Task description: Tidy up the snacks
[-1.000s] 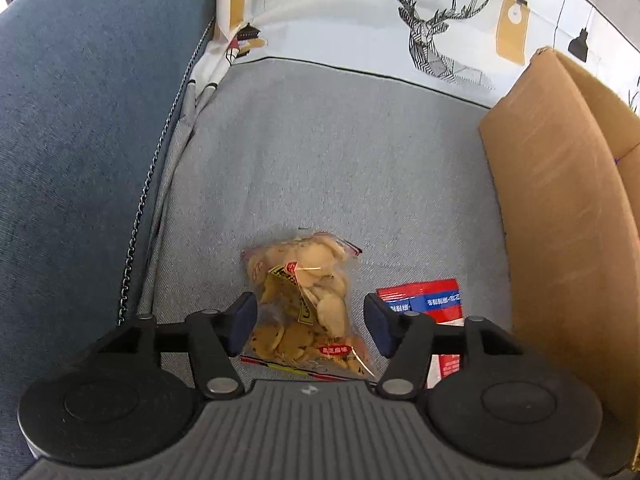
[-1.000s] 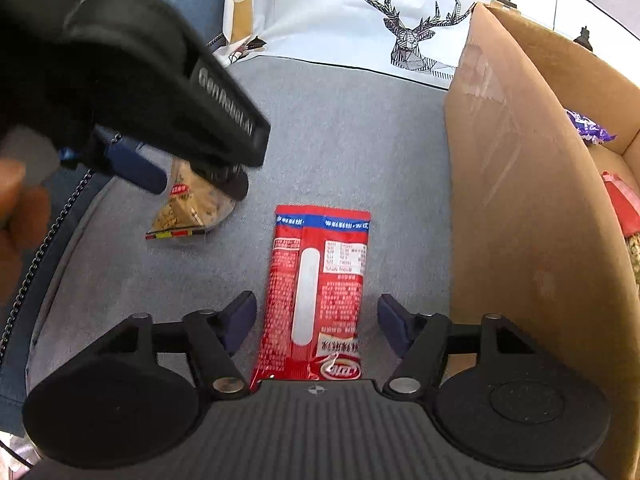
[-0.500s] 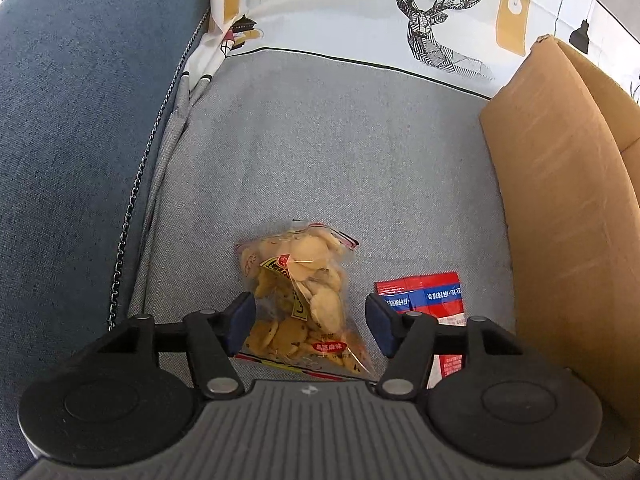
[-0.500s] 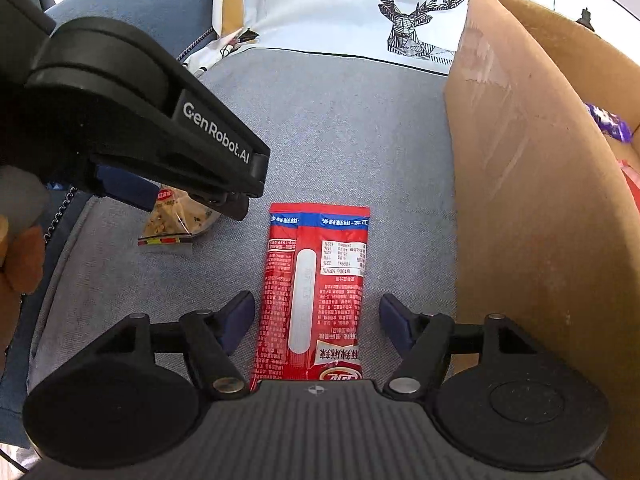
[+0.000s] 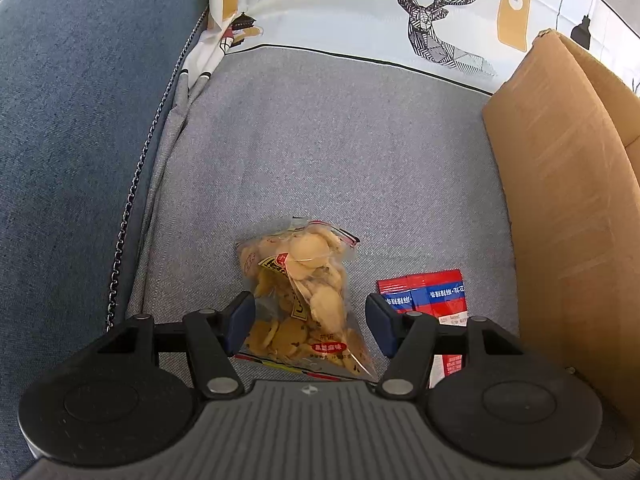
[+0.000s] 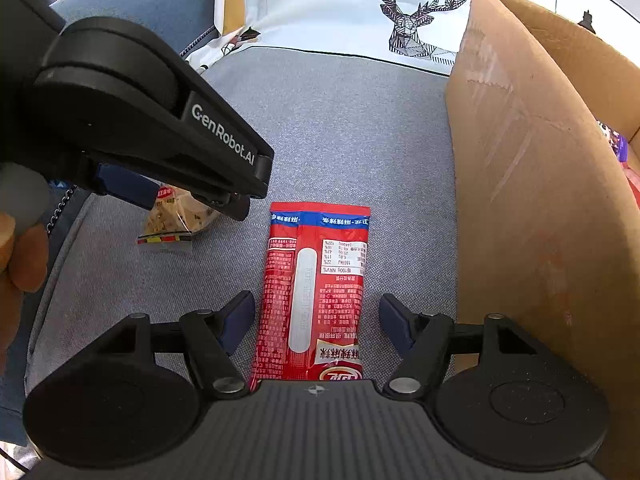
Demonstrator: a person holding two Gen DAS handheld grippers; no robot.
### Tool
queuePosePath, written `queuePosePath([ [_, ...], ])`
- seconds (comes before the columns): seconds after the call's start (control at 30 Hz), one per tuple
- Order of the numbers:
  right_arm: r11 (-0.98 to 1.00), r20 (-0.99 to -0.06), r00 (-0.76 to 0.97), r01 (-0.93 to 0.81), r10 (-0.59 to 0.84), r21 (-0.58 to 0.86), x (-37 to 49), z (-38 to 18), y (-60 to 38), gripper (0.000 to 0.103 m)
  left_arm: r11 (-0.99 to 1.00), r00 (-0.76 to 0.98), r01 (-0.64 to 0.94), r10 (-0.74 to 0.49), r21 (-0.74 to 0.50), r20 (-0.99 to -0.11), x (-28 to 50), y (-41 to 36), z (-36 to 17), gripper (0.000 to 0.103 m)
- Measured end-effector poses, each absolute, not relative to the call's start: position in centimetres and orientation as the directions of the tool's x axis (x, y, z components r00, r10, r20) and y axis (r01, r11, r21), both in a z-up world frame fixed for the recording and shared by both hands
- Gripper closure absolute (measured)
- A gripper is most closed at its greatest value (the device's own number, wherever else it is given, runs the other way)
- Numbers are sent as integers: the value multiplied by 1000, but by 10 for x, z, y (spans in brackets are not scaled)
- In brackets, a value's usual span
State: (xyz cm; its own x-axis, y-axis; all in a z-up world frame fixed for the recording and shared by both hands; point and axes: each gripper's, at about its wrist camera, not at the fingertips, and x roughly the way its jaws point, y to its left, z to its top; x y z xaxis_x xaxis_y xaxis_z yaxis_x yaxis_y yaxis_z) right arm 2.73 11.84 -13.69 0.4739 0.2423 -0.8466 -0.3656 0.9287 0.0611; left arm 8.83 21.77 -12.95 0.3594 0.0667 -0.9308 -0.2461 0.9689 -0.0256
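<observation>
With the left gripper [image 5: 310, 322] spread around the cracker bag [image 5: 302, 300] and the right gripper [image 6: 316, 320] spread around the red snack packet [image 6: 316, 288] mid-cushion beside the cardboard box [image 6: 532, 200], closing askew could crush crackers.

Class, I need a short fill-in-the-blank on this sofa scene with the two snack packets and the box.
1. Between the left gripper fingers lies a clear bag of ____.
2. The red packet lies between the open fingers of the ____ gripper.
3. The cardboard box stands to the ____ of the red packet.

Missing words: biscuits; right; right
</observation>
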Motion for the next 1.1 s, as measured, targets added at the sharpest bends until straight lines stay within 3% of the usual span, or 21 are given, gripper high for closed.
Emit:
queuePosePath([
  [0.3,926,-837,488,-372,248,57,23,-133,118,53,969,355,-245,73,-17,-932,89,216,-132,38],
  [0.63,934,-800,539,-350,264,73,17,-113,111,56,963,408,-269,80,-36,-909,87,221,-119,71],
  [0.9,930,-737,601,-354,308,100,12,-78,102,57,948,492,-302,63,-102,-868,84,227,-99,74],
  [1.1,922,-674,653,-368,346,117,8,-45,93,57,935,614,-314,65,-168,-786,79,228,-69,75],
])
